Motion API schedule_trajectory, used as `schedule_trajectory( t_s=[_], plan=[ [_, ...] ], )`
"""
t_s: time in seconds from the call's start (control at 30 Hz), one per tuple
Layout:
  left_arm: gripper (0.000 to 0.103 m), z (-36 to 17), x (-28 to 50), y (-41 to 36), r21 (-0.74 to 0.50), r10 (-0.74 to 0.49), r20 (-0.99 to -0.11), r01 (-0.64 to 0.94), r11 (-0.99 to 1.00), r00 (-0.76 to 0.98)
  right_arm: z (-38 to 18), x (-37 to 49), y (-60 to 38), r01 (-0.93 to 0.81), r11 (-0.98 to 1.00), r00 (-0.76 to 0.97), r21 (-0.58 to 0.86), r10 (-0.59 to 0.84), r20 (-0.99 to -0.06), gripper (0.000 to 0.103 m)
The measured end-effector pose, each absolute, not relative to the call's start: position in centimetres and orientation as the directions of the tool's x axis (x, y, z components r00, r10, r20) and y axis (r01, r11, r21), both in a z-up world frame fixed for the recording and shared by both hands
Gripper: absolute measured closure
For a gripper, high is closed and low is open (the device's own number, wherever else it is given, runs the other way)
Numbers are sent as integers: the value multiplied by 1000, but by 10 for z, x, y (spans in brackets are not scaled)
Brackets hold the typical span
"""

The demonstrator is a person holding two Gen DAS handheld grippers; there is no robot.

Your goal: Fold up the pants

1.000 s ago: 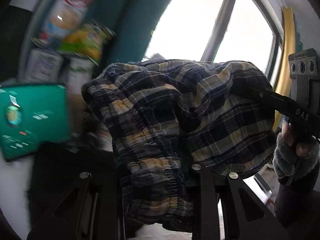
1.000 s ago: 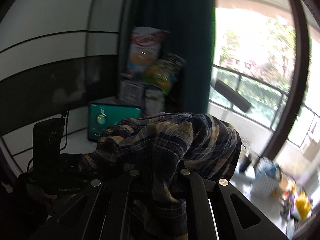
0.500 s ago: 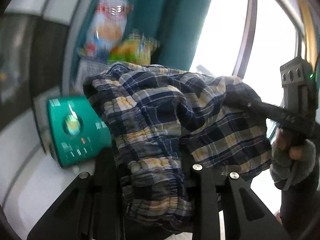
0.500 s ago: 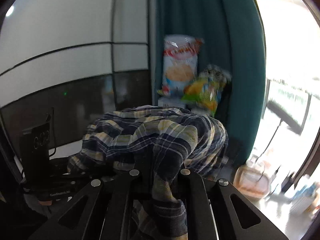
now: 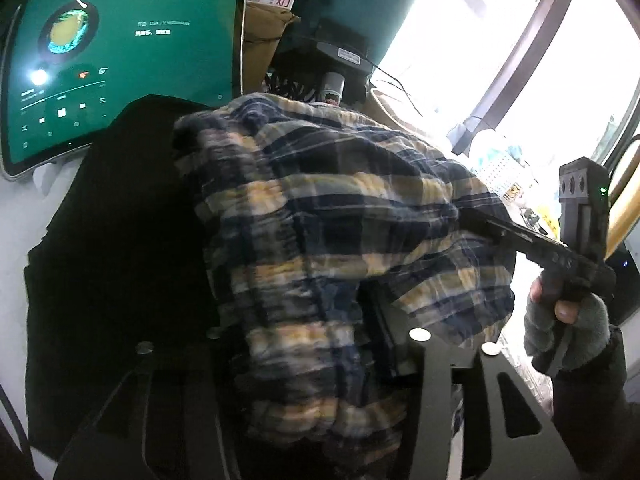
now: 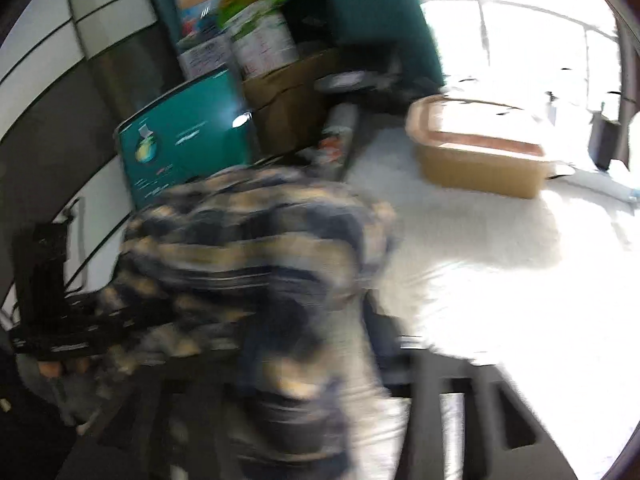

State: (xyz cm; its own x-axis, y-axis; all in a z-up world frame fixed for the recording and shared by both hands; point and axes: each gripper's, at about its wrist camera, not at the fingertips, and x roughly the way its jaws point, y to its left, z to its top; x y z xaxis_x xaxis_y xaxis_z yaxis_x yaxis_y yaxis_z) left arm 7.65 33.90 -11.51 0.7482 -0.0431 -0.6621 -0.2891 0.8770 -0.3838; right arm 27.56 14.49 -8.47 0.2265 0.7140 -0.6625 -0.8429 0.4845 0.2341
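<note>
Navy, yellow and white plaid pants point(image 5: 320, 240) hang bunched between both grippers. My left gripper point(image 5: 316, 344) is shut on the elastic waistband, its fingertips hidden by cloth. My right gripper point(image 6: 304, 364) is shut on another part of the pants point(image 6: 256, 256), which drape over its fingers; this view is blurred. The right gripper also shows in the left wrist view point(image 5: 532, 240), held by a gloved hand, its tips buried in the cloth. The left gripper shows in the right wrist view point(image 6: 64, 320) at the left edge.
A dark garment point(image 5: 120, 248) lies on the white surface point(image 6: 460, 248) under the pants. A tablet with a green screen point(image 5: 120, 60) leans at the back, with cardboard boxes point(image 6: 288, 96) and snack bags point(image 6: 224, 0) beside it. A tan basket point(image 6: 476, 148) stands at the right by the window.
Both grippers have tipped downward and lowered with the pants toward the table. The tablet now looms large in the left wrist view, and the white surface and basket have come into the right wrist view.
</note>
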Motion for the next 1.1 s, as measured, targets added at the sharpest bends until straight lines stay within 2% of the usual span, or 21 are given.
schedule_trajectory(
  t_s=[0.13, 0.3, 0.43, 0.5, 0.53, 0.6, 0.63, 0.8, 0.97, 1.1],
  plan=[
    [42, -112, 62, 316, -300, -11, -687, -271, 915, 726, -86, 293, 145, -840, 504, 261, 200, 699, -665, 36],
    [42, -99, 40, 308, -219, 44, -708, -279, 935, 704, -80, 302, 141, -833, 528, 292, 165, 673, -680, 36],
    [42, -65, 31, 311, -183, 90, -654, -272, 945, 751, -45, 296, 121, -837, 526, 342, 151, 719, -605, 37],
    [42, -44, 34, 309, -162, 102, -597, -244, 956, 796, -30, 293, 120, -857, 498, 344, 132, 743, -574, 51],
    [42, -38, 38, 309, -152, 100, -579, -228, 962, 809, -24, 291, 126, -873, 470, 321, 128, 752, -576, 63],
    [42, -31, 55, 311, -122, 116, -576, -225, 967, 809, -19, 287, 144, -906, 413, 282, 98, 759, -587, 75],
    [42, -28, 65, 312, -110, 128, -581, -233, 966, 804, -19, 285, 154, -916, 393, 274, 75, 753, -598, 86],
    [42, -7, 73, 315, -115, 129, -543, -226, 967, 830, -42, 283, 207, -949, 315, 223, 7, 687, -691, 87],
    [42, 10, 67, 320, -128, 139, -505, -233, 964, 852, -77, 288, 219, -953, 300, 169, 43, 642, -748, 87],
    [42, -21, 95, 326, -114, 118, -586, -226, 968, 802, -90, 289, 219, -951, 303, 148, 67, 633, -760, 86]
  ],
)
